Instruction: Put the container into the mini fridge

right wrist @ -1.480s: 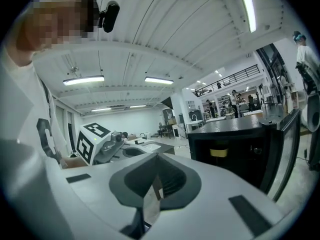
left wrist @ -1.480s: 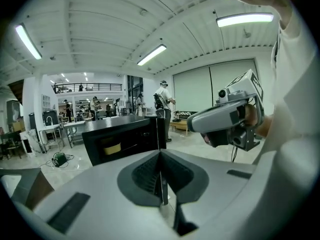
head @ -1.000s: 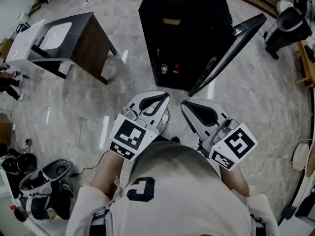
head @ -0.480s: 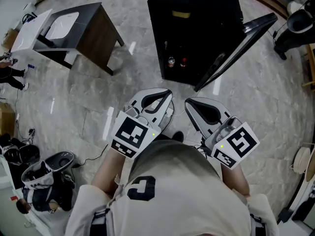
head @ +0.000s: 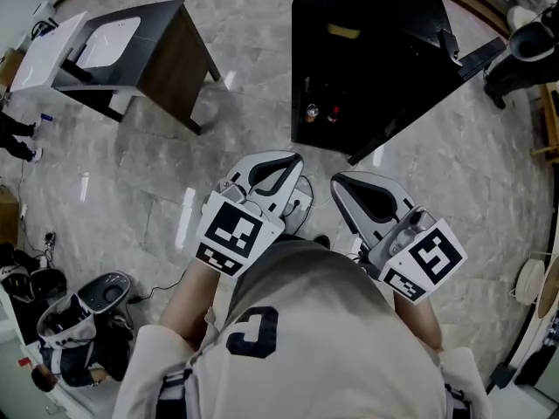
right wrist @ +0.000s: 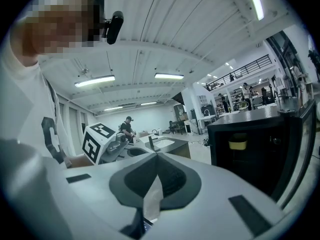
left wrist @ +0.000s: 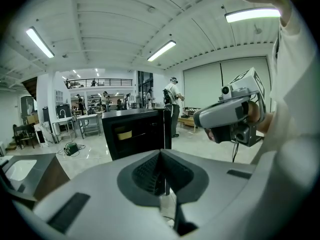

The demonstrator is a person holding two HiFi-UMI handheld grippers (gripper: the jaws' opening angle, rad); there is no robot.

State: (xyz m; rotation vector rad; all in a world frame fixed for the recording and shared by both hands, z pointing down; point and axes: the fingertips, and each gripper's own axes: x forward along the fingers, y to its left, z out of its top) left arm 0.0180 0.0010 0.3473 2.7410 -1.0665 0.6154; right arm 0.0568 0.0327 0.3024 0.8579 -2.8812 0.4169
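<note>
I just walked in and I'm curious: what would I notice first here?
The black fridge straight ahead, its door open, with a yellow container on a shelf inside. Nearer, the left gripper and right gripper point toward it, both shut and empty. A dark table with a white sink stands off to the left.

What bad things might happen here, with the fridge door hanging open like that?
1. The open door of the mini fridge sticks out on the right, ahead of the right hand-held gripper. A step forward might bump it.
2. Two small bottles stand low at the fridge's front. A reach toward the yellow container on the shelf above might knock them over.
</note>
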